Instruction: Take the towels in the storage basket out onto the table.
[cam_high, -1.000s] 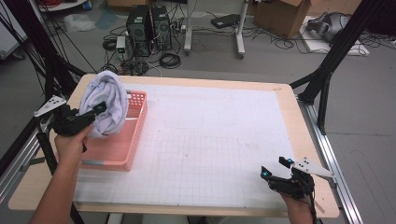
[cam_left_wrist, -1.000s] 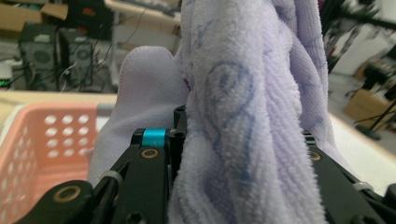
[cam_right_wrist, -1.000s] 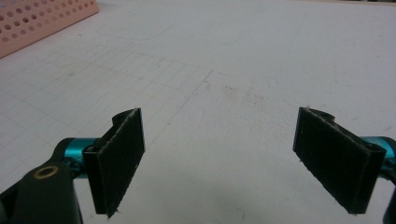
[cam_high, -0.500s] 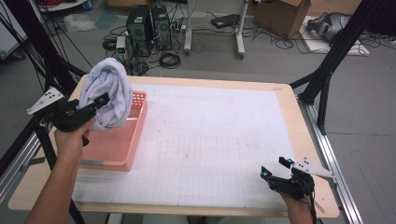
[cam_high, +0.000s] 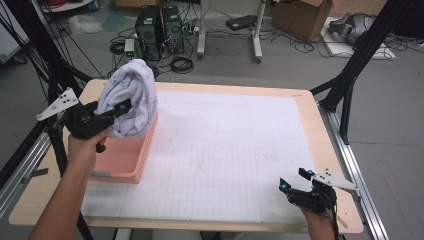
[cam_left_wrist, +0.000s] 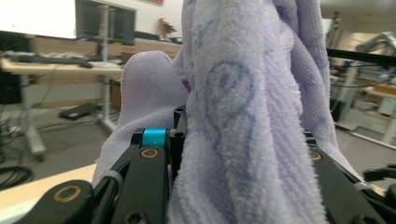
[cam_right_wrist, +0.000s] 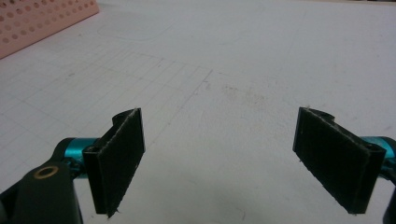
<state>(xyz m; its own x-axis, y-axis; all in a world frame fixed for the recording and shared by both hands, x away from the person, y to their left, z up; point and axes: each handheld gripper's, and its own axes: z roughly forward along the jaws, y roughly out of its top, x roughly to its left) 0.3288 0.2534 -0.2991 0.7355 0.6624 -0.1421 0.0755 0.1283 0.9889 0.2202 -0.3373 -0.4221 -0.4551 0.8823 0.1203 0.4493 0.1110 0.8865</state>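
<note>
Towel lifted clear of the basket, not yet laid down

Left gripper fingers clamp the lavender towel above the pink basket at the surface's left edge; right gripper fingers gape empty near the right corner.

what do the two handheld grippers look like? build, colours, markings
Both are black two-jaw units. The left gripper carries a grey three-cornered plate on top and a blue insert by the jaw hinge, with brass-coloured pivot pins. The right gripper has flat black fabric-like pads with frayed edges, teal fittings behind them, one brass pivot, and its own grey plate. Forearms are bare, with no sleeves in the frames.
</note>
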